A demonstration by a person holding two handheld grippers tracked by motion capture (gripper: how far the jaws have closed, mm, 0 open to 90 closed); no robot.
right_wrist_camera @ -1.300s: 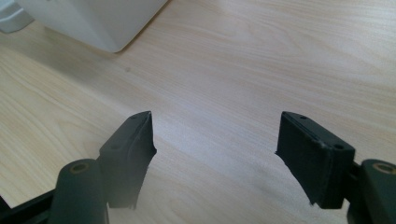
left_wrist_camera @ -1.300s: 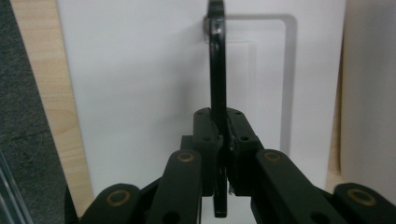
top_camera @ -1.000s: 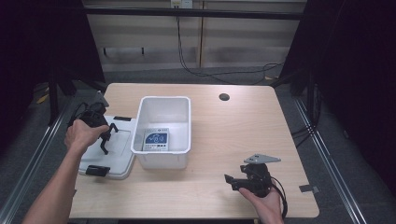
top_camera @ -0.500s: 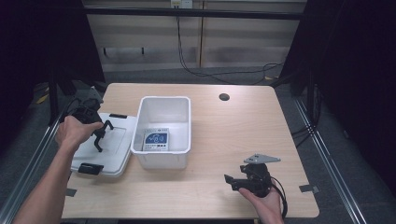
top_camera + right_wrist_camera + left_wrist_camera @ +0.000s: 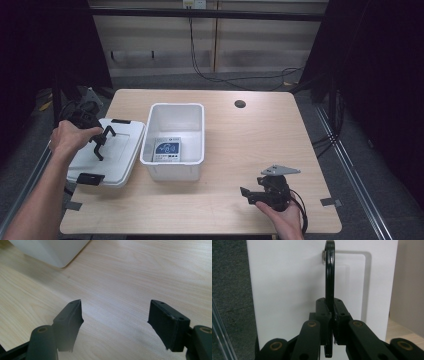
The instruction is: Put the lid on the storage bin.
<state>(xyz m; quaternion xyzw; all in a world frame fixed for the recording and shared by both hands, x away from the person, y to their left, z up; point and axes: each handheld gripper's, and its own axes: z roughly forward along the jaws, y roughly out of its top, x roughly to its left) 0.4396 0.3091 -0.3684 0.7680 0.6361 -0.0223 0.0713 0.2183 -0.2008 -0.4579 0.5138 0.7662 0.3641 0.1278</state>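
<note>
A white lid (image 5: 120, 152) with black latches lies at the table's left edge, beside an open white bin (image 5: 172, 167). My left gripper (image 5: 98, 142) is shut on the lid's black handle (image 5: 330, 272), which stands up between the jaws over the white lid (image 5: 287, 290). In the left gripper view the gripper (image 5: 333, 312) pinches the handle's lower part. A blue and white card (image 5: 167, 150) rests on the bin's floor. My right gripper (image 5: 248, 194) sits on the table at the front right, open, with bare wood between its fingers (image 5: 115, 315).
The wooden table (image 5: 250, 145) has a round cable hole (image 5: 240, 104) at the back. The bin's corner (image 5: 50, 252) lies ahead of the right gripper. The lid overhangs the table's left edge above dark floor. Tape marks (image 5: 330, 202) sit near the front corners.
My left hand has moved left and slightly up with the handle in its grip, and the lid has shifted a little left with it. The right gripper has stayed put.
</note>
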